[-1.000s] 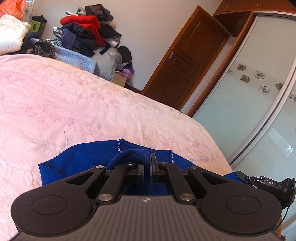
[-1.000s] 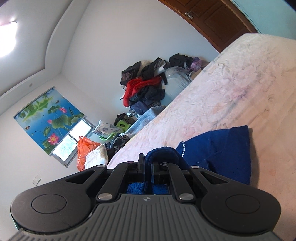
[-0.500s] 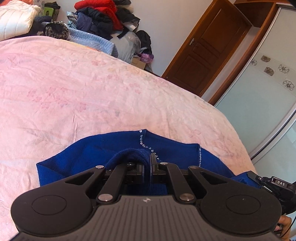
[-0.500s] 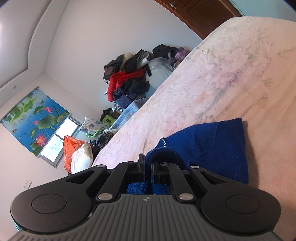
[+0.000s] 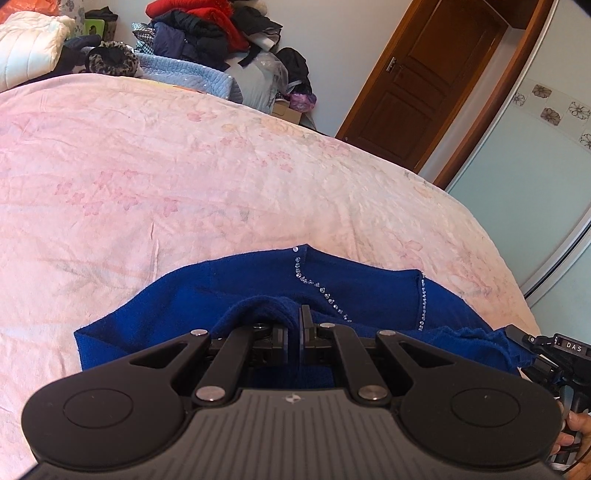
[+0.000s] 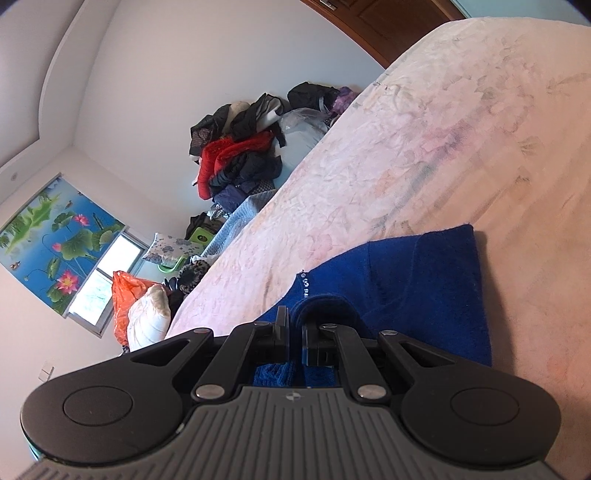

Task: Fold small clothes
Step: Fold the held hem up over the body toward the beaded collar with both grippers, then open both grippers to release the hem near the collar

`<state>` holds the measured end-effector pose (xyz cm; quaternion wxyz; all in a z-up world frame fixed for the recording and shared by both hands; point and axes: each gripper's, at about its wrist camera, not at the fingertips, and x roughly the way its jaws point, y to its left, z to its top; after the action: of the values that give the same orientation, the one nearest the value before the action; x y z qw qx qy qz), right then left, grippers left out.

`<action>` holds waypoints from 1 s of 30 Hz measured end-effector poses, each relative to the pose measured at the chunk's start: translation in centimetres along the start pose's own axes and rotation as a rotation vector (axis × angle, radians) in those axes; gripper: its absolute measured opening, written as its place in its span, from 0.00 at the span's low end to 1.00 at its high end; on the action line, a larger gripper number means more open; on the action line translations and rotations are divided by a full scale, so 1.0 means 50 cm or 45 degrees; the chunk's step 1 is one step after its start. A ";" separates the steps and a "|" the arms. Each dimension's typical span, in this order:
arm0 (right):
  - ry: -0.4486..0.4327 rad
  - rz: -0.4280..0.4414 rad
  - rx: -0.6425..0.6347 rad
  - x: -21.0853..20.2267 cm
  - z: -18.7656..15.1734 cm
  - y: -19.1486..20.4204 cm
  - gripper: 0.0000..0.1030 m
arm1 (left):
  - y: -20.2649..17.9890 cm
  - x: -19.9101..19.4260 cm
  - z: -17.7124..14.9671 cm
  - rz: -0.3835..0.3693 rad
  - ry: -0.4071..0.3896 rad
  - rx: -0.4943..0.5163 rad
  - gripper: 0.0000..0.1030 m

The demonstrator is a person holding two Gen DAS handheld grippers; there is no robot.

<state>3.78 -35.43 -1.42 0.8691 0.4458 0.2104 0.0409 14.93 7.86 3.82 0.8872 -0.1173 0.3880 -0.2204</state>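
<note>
- Bedroom scene, seen along the fingers of the two grippers you hold, one in each hand.
- Your left gripper (image 5: 294, 325) is clenched on a bunched fold of the blue knit garment (image 5: 229, 291), with the cloth rising over the jaw tips.
- Your right gripper (image 6: 294, 328) is likewise clamped on a thick rolled edge of the same blue garment (image 6: 424, 273), with blue cloth showing between and under its jaws.
- The garment lies at the near edge of the bed (image 5: 184, 166), spread flat on a pale pink floral cover, its far part resting on the cover while the near edge is pinched up.
- A line of small clear stones (image 5: 317, 284) runs across the blue cloth, just beyond your left gripper's tips.
- At the far right of the left view, part of your right-hand tool (image 5: 554, 350) and some fingers (image 5: 576, 424) show beside the garment's corner.
- Beyond the far side of the bed sits a heap of clothes (image 5: 207, 29), red and dark pieces among them.
- A brown wooden door (image 5: 424, 81) stands far right, next to a pale sliding wardrobe panel (image 5: 535, 177).
- In the right view, a window blind with a lotus picture (image 6: 55, 236) hangs on the far left wall.
</note>
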 end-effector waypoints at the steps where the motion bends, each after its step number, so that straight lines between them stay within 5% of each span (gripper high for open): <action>1: 0.001 -0.002 0.000 0.000 0.001 -0.002 0.10 | -0.001 0.001 -0.001 0.004 0.002 0.004 0.05; 30: 0.037 -0.059 0.030 0.041 0.010 -0.033 0.10 | 0.014 0.042 0.003 0.058 0.080 -0.029 0.05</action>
<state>5.65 -36.26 -3.18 0.8614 0.4502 0.2340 0.0247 16.49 7.46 2.32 0.8780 -0.1116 0.4207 -0.1991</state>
